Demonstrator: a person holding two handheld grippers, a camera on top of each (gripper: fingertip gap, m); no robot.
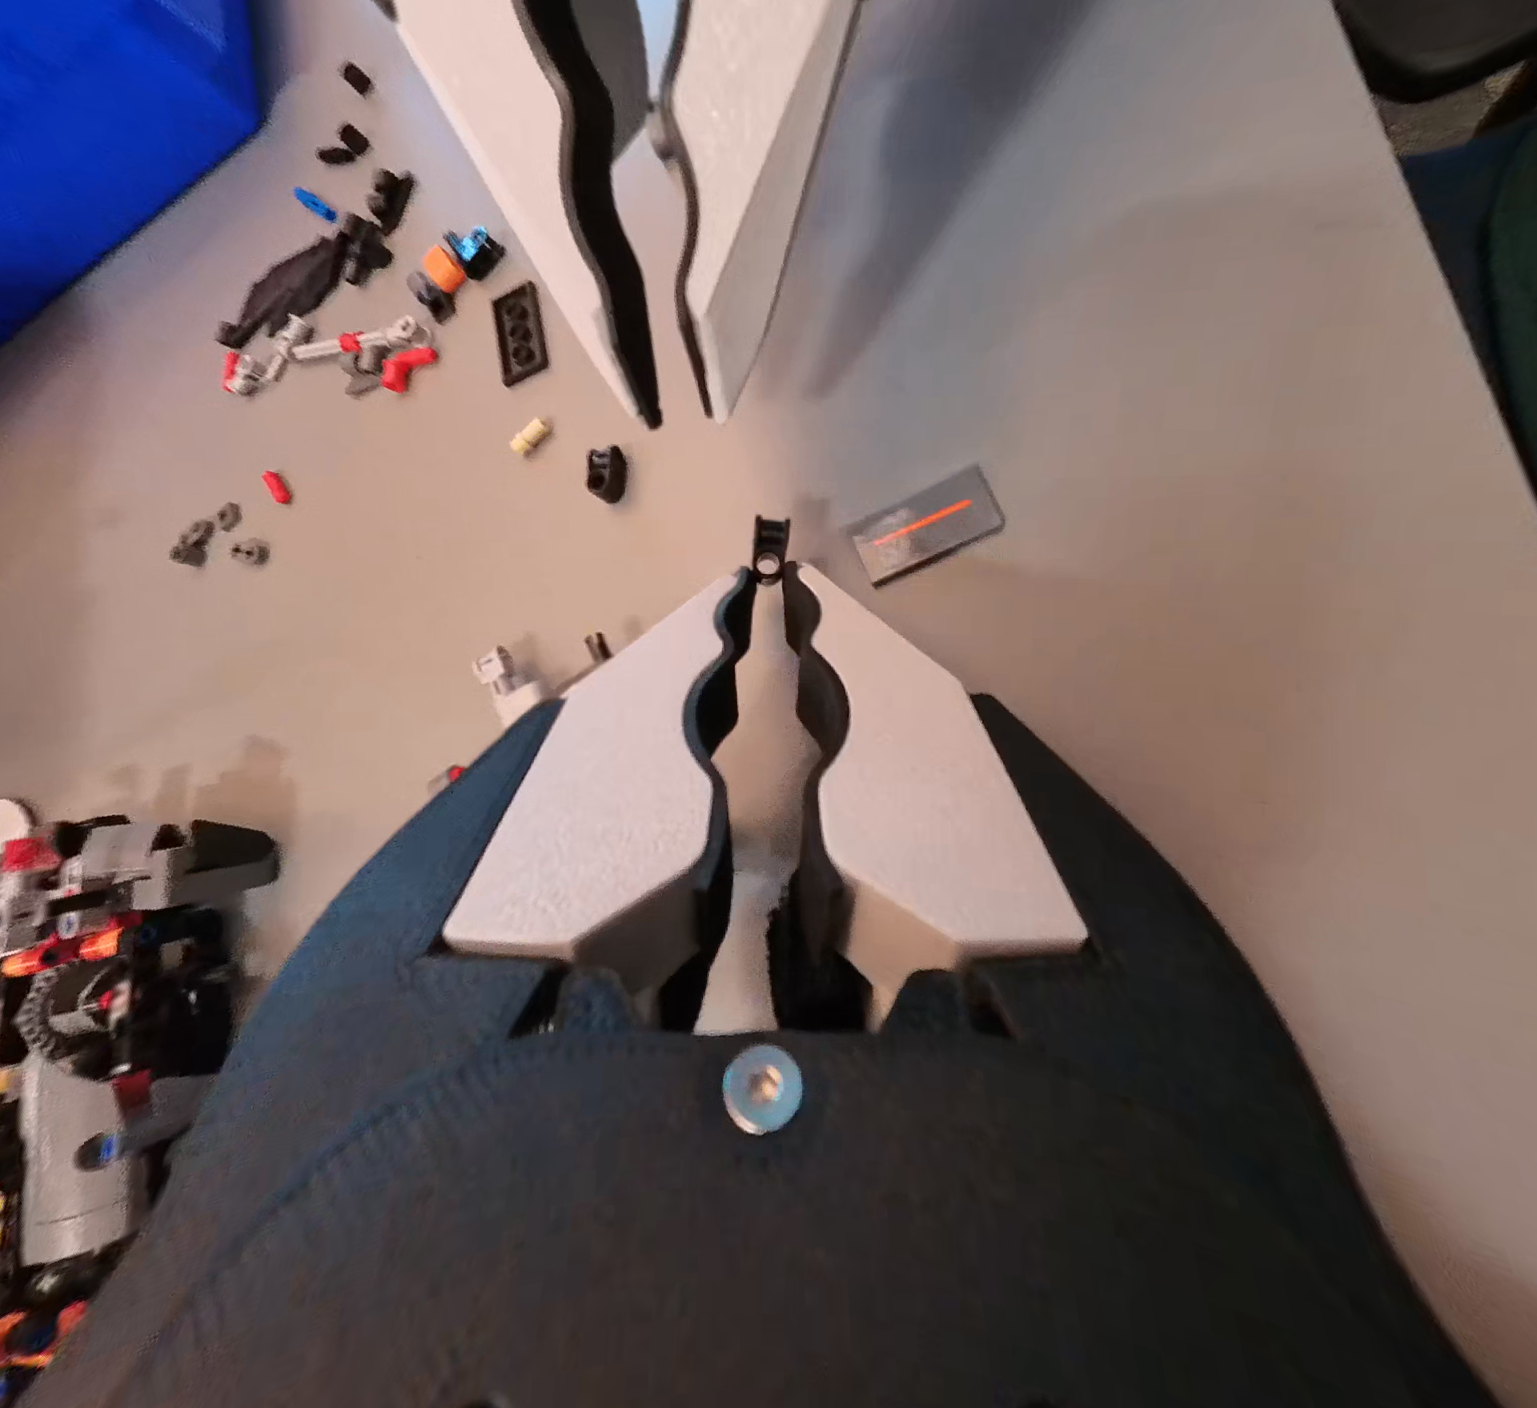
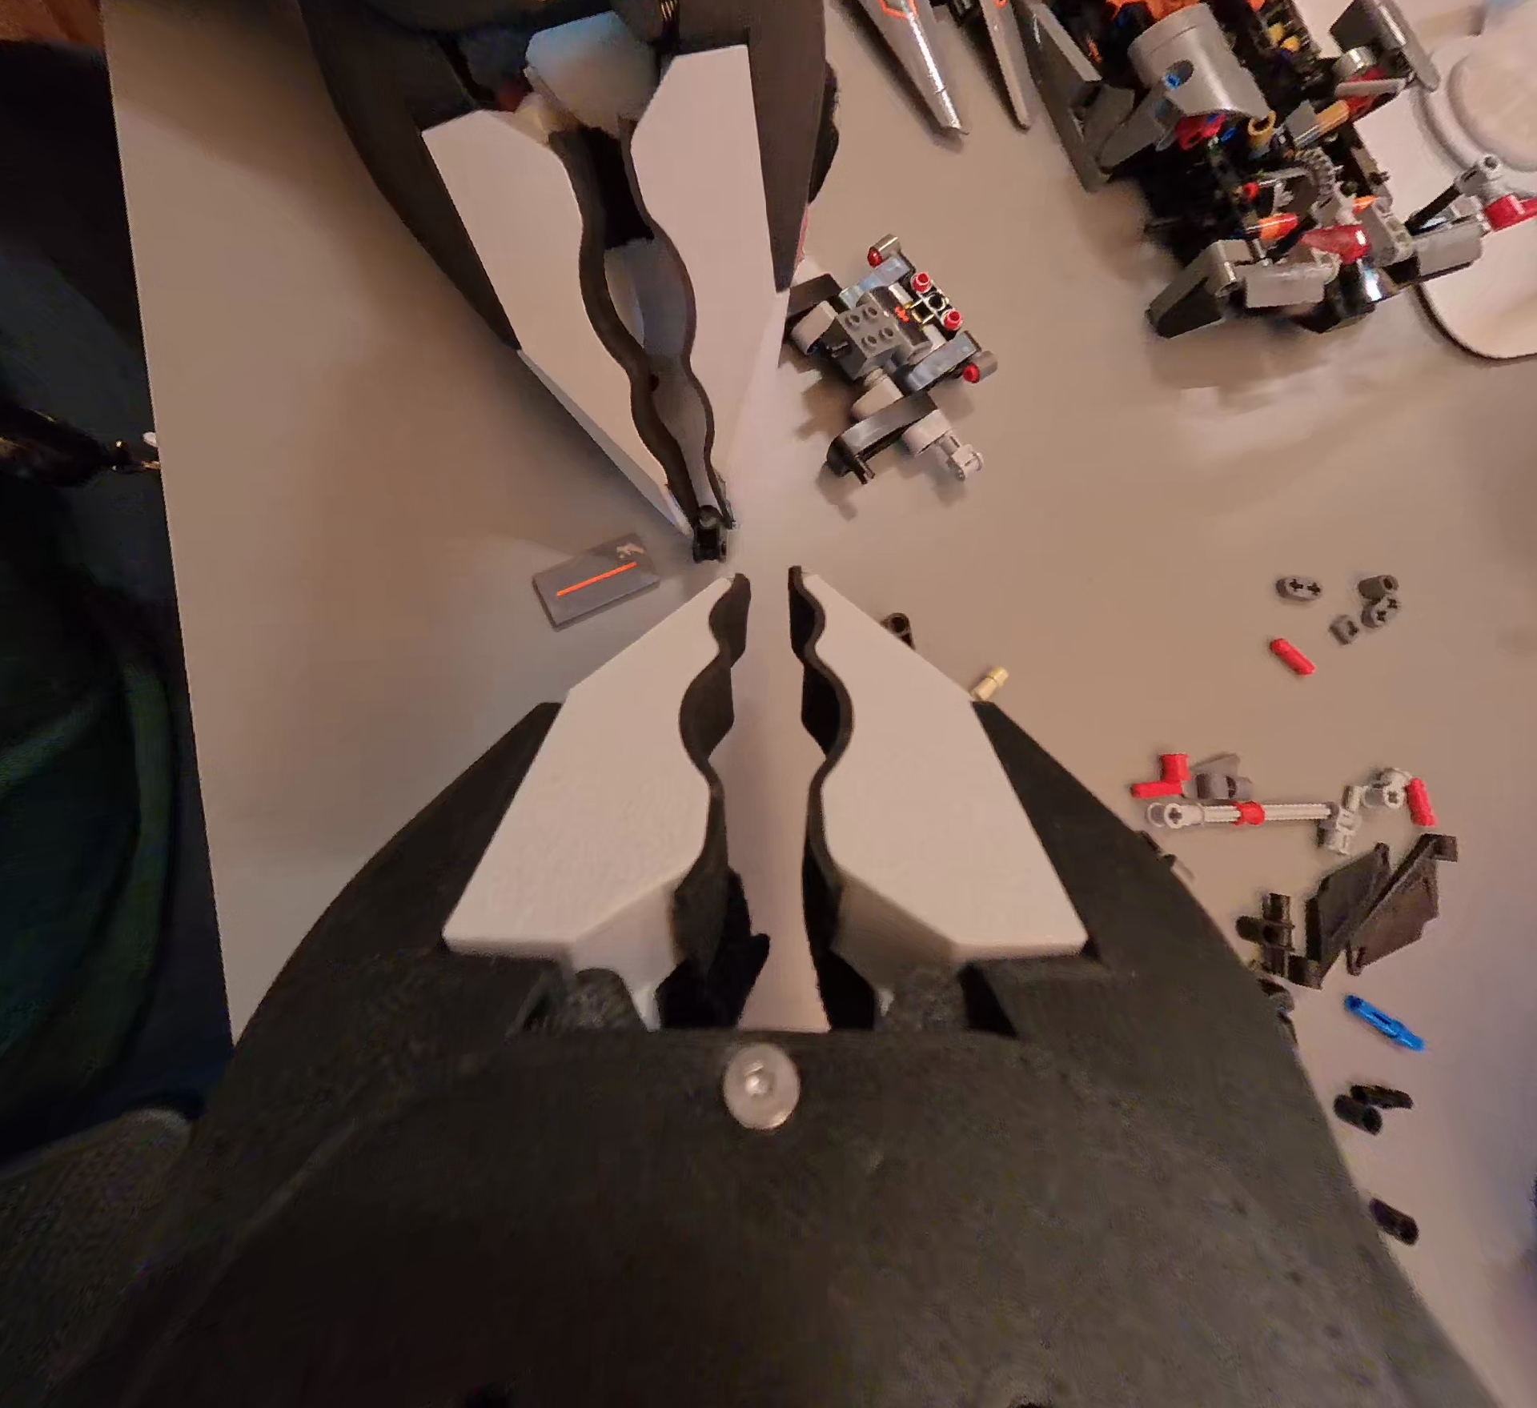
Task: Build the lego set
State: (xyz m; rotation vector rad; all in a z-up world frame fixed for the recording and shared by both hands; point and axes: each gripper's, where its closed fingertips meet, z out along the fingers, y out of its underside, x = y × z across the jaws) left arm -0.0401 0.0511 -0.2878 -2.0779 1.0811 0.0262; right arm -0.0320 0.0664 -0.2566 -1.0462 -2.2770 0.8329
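Observation:
My left gripper [image 1: 767, 576] is shut on a small black connector piece [image 1: 769, 543], held at the fingertips just above the table. It also shows in the right wrist view [image 2: 709, 518] with the piece [image 2: 709, 539]. My right gripper [image 2: 767, 580] is open a little and empty, tip to tip with the left one, a short way apart. It comes in from the top of the left wrist view [image 1: 682, 416]. A grey tile with an orange line [image 1: 927, 524] [image 2: 597, 580] lies flat beside both tips. A small grey sub-assembly [image 2: 894, 362] lies nearby.
The large partly built model [image 2: 1247, 121] [image 1: 91, 994] stands at one side. Loose parts lie scattered: a black pin piece [image 1: 607, 471], a tan pin [image 1: 531, 435], red and grey rods [image 2: 1281, 807], black panels [image 2: 1372, 911]. A blue box [image 1: 100, 79] stands behind. The table edge [image 2: 166, 536] is close. Less than 4 cm separates the two grippers' tips.

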